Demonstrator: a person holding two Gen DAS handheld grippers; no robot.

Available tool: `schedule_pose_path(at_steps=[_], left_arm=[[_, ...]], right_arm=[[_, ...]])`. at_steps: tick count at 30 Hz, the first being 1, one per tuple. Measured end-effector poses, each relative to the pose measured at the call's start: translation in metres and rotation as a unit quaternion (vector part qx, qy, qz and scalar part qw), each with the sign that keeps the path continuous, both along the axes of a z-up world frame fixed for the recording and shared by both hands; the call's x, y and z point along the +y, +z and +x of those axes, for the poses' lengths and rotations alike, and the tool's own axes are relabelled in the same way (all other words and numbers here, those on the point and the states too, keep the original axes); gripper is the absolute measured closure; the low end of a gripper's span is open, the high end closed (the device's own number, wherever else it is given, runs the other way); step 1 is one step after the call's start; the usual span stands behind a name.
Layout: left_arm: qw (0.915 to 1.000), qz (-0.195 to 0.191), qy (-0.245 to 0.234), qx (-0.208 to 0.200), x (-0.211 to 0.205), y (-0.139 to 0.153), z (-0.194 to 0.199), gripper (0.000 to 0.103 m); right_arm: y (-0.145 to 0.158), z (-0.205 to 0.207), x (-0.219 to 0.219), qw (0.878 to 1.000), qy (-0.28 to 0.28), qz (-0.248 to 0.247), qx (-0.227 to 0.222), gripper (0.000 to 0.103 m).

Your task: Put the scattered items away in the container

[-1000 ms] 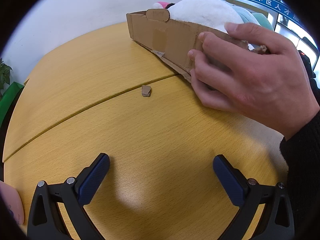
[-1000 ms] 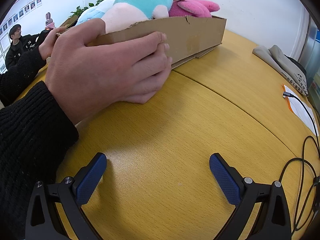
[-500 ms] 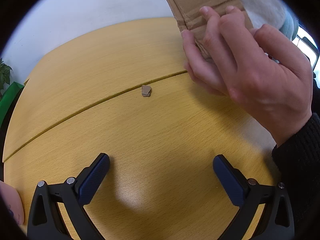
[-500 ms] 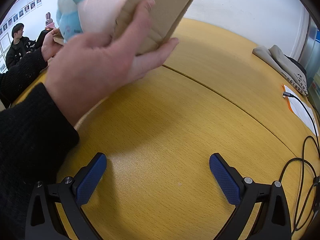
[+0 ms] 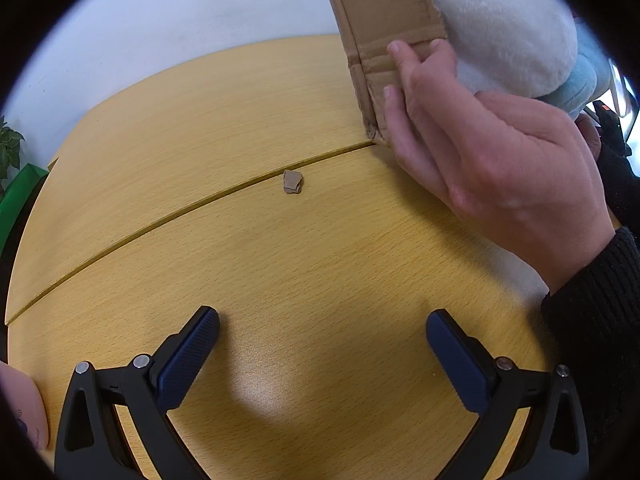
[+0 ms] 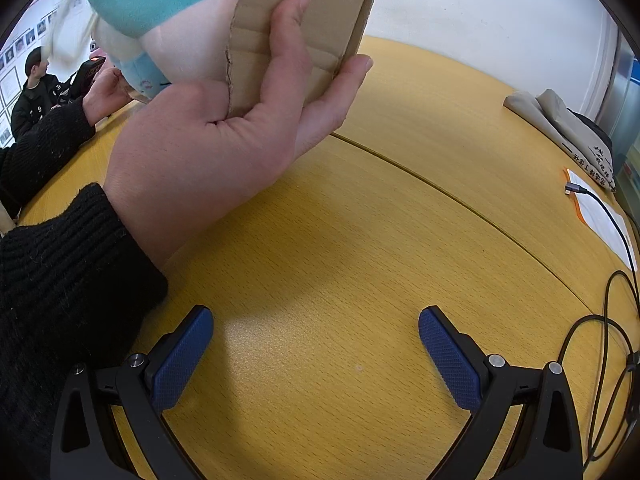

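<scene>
A bare hand (image 5: 500,160) tips a cardboard box (image 5: 384,32) up on end at the far side of the yellow table (image 5: 240,240). White and pale blue plush toys (image 5: 512,28) bulge out of it. In the right wrist view the same hand (image 6: 224,132) grips the box (image 6: 304,12), with a teal and pink plush (image 6: 160,4) spilling out. My left gripper (image 5: 322,340) is open and empty, low over the table. My right gripper (image 6: 316,340) is open and empty too.
A small cardboard scrap (image 5: 292,181) lies by the table seam. A pink object (image 5: 24,412) sits at the left edge. A folded grey cloth (image 6: 560,120), a paper (image 6: 600,216) and a cable (image 6: 608,280) lie at the right. A seated person (image 6: 32,96) is at the far left.
The hand has lifted the box from lying flat on the table and tipped it up on end, and the plush toys slide out. Both grippers have stayed still and open.
</scene>
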State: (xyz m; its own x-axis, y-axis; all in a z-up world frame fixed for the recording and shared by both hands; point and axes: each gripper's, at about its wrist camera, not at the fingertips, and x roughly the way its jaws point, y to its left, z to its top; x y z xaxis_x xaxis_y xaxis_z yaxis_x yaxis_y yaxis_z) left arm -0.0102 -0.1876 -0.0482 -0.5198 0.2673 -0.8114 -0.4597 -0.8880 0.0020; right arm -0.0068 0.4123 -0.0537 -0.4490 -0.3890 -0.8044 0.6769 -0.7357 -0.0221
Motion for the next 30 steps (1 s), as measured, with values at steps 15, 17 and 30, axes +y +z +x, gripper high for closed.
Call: schedule_pose_path(at_steps=[15,17,30], left_arm=[[1.0000,0.000,-0.001,0.000,-0.0037,-0.0005,-0.0006,0.000],[1.0000,0.000,-0.001,0.000,-0.0037,-0.0005,-0.0008,0.000],[1.0000,0.000,-0.001,0.000,-0.0065,-0.0004,-0.0016,0.000]], right_arm=[[0.0005,-0.0010,0.0013,1.000,0.000,0.000,0.000,0.000],[0.0005,-0.0011,0.0014,1.000,0.000,0.000,0.000,0.000],[0.0004,-0.0019,0.0021,1.000,0.000,0.000,0.000,0.000]])
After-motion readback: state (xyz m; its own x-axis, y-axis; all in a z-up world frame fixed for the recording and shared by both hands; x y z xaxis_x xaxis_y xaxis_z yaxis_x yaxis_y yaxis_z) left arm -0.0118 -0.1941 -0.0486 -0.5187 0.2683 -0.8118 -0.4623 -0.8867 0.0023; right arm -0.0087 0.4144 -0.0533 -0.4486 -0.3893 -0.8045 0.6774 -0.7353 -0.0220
